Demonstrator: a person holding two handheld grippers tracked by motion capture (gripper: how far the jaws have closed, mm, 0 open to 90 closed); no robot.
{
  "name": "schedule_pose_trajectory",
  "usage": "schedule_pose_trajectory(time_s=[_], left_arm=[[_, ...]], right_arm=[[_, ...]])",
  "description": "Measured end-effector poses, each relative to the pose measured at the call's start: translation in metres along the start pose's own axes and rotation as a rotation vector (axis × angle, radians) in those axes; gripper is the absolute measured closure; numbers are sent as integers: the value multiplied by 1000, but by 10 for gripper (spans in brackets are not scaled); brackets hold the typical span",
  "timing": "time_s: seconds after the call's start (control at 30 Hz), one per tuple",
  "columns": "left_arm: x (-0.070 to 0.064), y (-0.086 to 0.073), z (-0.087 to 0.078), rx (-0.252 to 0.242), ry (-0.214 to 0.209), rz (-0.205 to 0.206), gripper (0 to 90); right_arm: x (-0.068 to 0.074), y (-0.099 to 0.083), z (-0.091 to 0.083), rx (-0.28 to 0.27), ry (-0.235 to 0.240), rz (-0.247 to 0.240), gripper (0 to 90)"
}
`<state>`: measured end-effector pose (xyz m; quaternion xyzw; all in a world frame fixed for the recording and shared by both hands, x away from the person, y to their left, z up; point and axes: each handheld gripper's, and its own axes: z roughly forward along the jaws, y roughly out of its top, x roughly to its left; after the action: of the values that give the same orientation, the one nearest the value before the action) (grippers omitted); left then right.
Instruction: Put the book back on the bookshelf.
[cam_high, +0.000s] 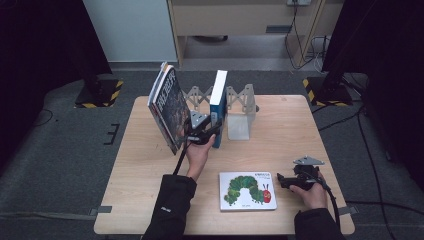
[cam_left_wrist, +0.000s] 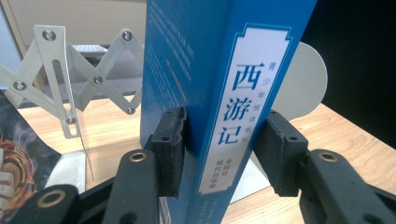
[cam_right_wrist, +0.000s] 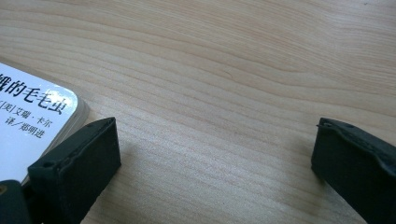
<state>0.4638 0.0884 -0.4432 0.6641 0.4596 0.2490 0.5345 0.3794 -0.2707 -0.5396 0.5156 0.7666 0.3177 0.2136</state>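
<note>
Left gripper (cam_high: 207, 134) clamps blue book (cam_left_wrist: 219, 93) by spine, upright in rack (cam_high: 239, 107) at far middle. Dark books (cam_high: 167, 107) lean at rack's left. Right gripper (cam_high: 292, 181) open, idle by caterpillar book (cam_high: 247, 191), flat near right. That book likely left to shelve.

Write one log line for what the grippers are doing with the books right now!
left hand-held gripper: shut on upright blue book in rack | right hand-held gripper: open beside caterpillar book flat on table
</note>
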Motion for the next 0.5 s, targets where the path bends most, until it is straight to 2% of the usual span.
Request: schedule_pose_trajectory(time_s=[0.07,0.23,0.37,0.5], left_arm=[[0,1,0,6,-4,-11,536],[-4,8,2,51,5,-9,544],[-10,10,6,62,-8,-11,543],[-15,10,8,61,-1,-14,541]], right_arm=[[0,0,0,0,0,0,16],[0,0,0,0,1,1,15],[0,0,0,1,1,0,15],[0,0,0,3,3,0,14]])
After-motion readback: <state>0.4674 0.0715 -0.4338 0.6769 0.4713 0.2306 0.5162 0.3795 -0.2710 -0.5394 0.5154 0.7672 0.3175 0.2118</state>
